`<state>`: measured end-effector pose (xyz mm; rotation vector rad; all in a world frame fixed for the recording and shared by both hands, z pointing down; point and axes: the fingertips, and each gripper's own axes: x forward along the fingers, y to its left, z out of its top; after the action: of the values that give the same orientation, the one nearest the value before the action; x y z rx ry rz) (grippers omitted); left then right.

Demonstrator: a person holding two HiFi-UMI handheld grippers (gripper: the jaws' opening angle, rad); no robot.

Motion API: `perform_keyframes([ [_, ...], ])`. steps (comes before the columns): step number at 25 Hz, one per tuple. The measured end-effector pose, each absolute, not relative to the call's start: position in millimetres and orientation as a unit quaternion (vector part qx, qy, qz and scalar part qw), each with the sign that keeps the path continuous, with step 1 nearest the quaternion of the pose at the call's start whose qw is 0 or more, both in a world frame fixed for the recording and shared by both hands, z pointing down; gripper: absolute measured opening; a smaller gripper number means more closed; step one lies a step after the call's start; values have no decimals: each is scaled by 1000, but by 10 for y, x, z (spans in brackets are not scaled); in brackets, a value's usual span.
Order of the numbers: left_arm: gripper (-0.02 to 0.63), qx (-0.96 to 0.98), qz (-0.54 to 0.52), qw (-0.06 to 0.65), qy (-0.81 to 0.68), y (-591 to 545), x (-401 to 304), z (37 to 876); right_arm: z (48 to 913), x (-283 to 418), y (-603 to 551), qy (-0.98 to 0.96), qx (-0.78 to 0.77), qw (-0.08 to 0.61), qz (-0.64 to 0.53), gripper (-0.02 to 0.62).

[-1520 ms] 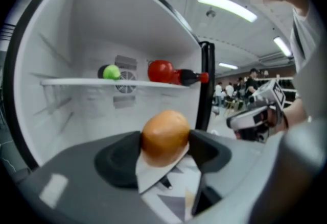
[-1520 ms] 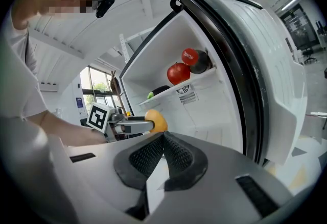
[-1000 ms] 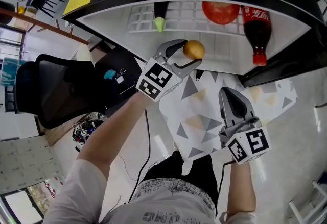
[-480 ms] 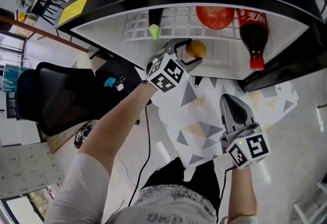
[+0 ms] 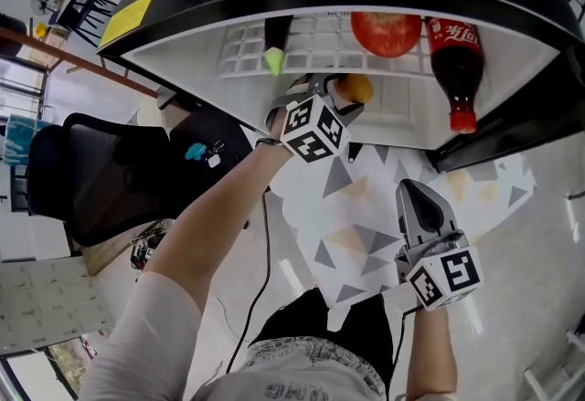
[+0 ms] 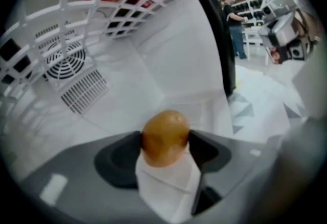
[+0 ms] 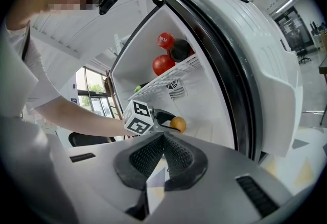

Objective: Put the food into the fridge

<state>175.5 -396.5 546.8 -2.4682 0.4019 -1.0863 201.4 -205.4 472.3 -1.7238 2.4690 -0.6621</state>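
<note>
The golden-brown egg-shaped food [image 6: 164, 136] points lengthwise out past your left gripper [image 5: 338, 93], whose wide-set jaws clamp it. Your right gripper [image 5: 419, 198] is closed and empty.

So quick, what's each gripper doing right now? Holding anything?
Left gripper: closed on a round orange-brown food item.
Right gripper: closed, holding nothing.
</note>
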Motion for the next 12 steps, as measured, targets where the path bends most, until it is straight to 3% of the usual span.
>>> perform_keyframes([
  [12,302,-860,-429,244,131,-4018,1862,5606,4775,2113,-2053,797,-566,24,-210,2],
])
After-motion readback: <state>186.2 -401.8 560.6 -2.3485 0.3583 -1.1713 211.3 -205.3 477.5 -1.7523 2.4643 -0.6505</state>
